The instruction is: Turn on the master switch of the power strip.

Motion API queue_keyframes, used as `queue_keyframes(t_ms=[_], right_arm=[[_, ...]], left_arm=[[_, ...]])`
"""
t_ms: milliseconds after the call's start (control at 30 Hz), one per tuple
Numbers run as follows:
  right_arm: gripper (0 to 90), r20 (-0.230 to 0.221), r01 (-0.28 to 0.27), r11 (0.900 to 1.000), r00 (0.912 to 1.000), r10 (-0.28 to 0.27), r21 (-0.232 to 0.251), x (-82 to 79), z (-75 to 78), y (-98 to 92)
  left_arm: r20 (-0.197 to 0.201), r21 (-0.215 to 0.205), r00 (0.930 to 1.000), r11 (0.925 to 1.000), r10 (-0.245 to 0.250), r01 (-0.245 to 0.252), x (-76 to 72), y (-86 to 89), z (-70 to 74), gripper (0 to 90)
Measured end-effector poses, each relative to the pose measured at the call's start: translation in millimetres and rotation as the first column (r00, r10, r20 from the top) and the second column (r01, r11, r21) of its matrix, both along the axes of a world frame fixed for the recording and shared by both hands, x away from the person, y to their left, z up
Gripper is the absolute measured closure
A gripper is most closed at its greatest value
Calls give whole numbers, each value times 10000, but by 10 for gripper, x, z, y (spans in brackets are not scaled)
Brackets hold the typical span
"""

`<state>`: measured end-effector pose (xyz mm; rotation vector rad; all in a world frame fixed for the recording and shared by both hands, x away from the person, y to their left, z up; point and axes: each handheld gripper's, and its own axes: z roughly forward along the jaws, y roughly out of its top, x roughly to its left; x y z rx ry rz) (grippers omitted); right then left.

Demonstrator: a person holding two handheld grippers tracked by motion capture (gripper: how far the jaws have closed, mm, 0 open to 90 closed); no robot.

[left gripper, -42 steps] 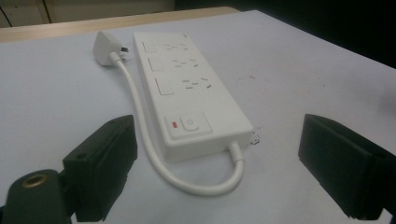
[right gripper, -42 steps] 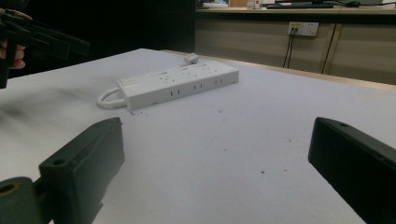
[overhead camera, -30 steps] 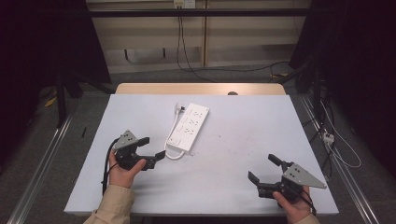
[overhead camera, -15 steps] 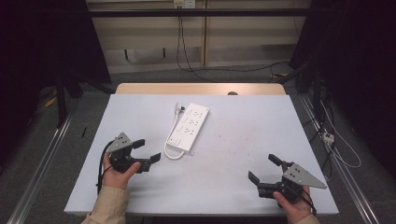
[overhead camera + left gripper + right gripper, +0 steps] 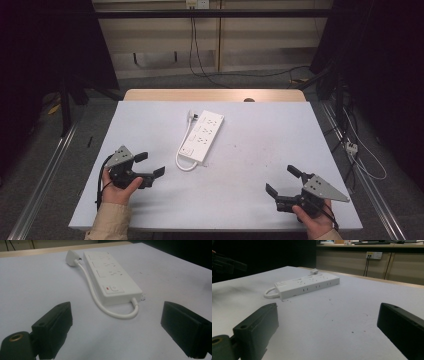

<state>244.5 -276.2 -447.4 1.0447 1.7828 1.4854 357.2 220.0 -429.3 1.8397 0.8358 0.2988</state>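
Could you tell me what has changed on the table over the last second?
The left gripper has drawn back from the power strip, moving left and toward the person, jaws open and empty throughout. The right gripper kept its place near the table's front right corner, jaws open. The power strip, its looped cable and plug lie where they were; nothing was taken hold of.

The power strip [image 5: 202,136] lies mid-table [image 5: 260,130]; the left claw [image 5: 149,165] near its left; the right claw [image 5: 284,181] well apart, front right.
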Motion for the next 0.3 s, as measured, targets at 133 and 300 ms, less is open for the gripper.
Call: queue_keyframes(t_ms=[133, 300], right_arm=[[33, 11, 2, 10000, 10000, -2, -5, -1, 1, 0], [32, 14, -1, 10000, 10000, 1, -18, 1, 0, 0]], left_arm=[[46, 88, 10000, 9999, 66, -66, -24, 53, -14, 91], [7, 180, 9996, 9995, 274, -274, -41, 128, -45, 76]])
